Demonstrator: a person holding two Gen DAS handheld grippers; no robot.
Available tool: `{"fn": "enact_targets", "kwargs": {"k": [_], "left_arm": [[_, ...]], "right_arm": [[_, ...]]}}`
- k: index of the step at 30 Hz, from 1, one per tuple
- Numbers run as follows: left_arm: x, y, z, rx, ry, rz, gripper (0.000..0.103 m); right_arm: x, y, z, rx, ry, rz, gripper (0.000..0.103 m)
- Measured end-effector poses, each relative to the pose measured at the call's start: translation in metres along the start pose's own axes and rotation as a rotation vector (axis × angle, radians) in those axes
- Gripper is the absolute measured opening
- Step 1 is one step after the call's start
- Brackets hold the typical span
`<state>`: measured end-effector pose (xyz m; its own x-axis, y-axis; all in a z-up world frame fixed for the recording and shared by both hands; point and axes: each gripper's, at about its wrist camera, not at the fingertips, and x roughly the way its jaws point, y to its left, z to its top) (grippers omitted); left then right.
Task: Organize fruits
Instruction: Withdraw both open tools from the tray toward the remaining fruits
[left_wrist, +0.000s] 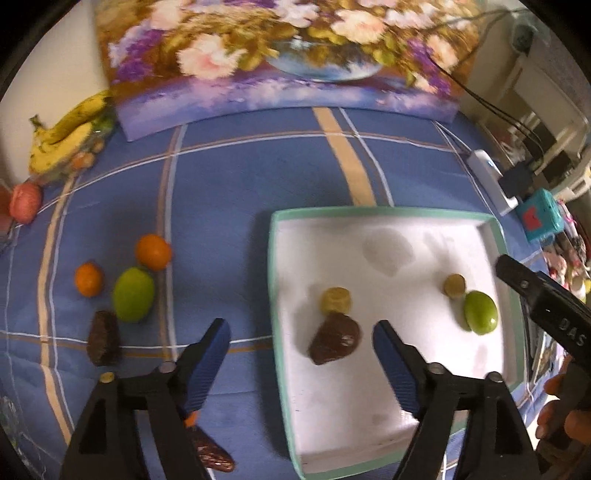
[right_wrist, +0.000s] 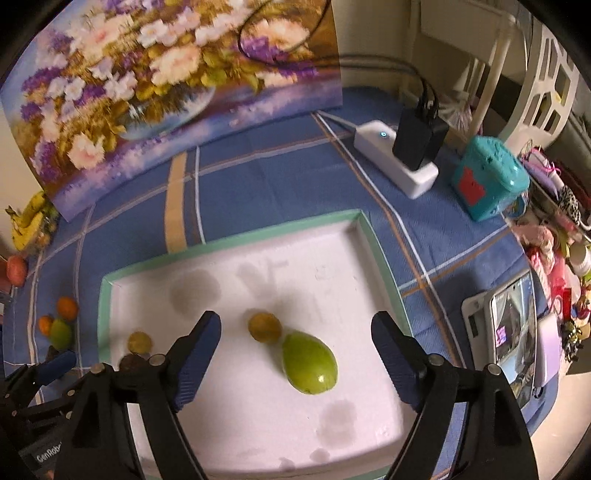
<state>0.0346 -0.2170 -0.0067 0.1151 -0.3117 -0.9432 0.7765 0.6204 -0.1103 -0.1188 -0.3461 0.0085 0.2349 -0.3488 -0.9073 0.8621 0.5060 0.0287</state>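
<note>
Both hand-held grippers, left (left_wrist: 301, 341) and right (right_wrist: 295, 332), gaped wide, holding nothing. A smooth green oval mango (right_wrist: 309, 363) lay in the white, green-rimmed tray (right_wrist: 236, 236); likely firm yet slippery, best pinched across its middle. Another mango (left_wrist: 133, 294) waited on the blue plaid worktop (left_wrist: 229, 177).

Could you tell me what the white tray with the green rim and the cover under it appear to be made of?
The tray looks like matte foam or cardboard: a dull white floor with grey smudges and folded mint-green walls, so I cannot say which. The blue plaid cover looks like woven fabric, soft and non-glossy, with printed stripes and slight puckering.
</note>
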Motion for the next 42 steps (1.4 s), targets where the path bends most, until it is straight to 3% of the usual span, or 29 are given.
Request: {"fn": "enact_targets", "kwargs": {"k": [4, 7, 20, 28, 42], "left_arm": [[-0.005, 0.023, -0.003, -0.055, -0.020, 0.048, 0.099], [-0.003, 0.038, -0.005, -0.106, -0.028, 0.060, 0.102], [-0.026, 0.128, -0.025, -0.281, -0.083, 0.212, 0.103], [-0.040, 0.168, -0.037, -0.351, -0.121, 0.221, 0.103], [-0.066, 0.235, -0.053, -0.476, -0.207, 0.178, 0.103]], "right_arm": [[-0.008, 0.005, 0.002, -0.002, -0.046, 0.012, 0.086], [-0.011, 0.011, 0.001, -0.015, -0.070, 0.031, 0.096], [-0.025, 0.057, -0.003, -0.115, -0.150, 0.121, 0.096], [-0.031, 0.087, -0.008, -0.148, -0.170, 0.173, 0.096], [-0.038, 0.161, -0.027, -0.258, -0.120, 0.284, 0.096]]}}
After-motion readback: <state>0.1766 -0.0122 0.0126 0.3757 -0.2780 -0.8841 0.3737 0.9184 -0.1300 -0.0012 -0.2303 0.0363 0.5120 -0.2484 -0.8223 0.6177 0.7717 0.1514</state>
